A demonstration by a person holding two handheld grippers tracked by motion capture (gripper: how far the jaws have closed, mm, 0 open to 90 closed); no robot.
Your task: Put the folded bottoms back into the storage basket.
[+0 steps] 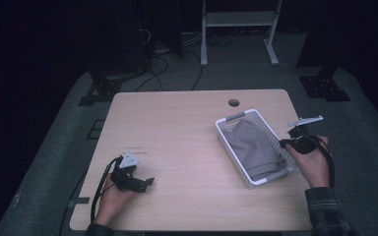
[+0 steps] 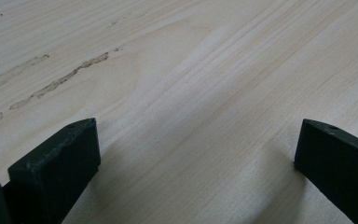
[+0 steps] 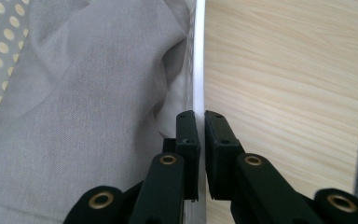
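Basket, a white perforated plastic one with a thin rim [image 1: 225, 121], is sitting on the right half of the pale wooden table [image 1: 177, 128], holding a crumpled grey cloth [image 1: 256, 147]; the right gripper [image 3: 199, 116] is pinching the rim of its right-hand long wall with jaws nearly pressed together. It is looking light and fairly stiff, likely sliding easily on smooth wood and flexing a little when tugged by one wall. The left gripper [image 2: 196, 140] is resting spread over bare table, gripping nothing.

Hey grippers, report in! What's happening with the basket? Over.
Right gripper shut on basket rim. Left gripper open, resting on table. Grey cloth inside basket. Nothing in the way.
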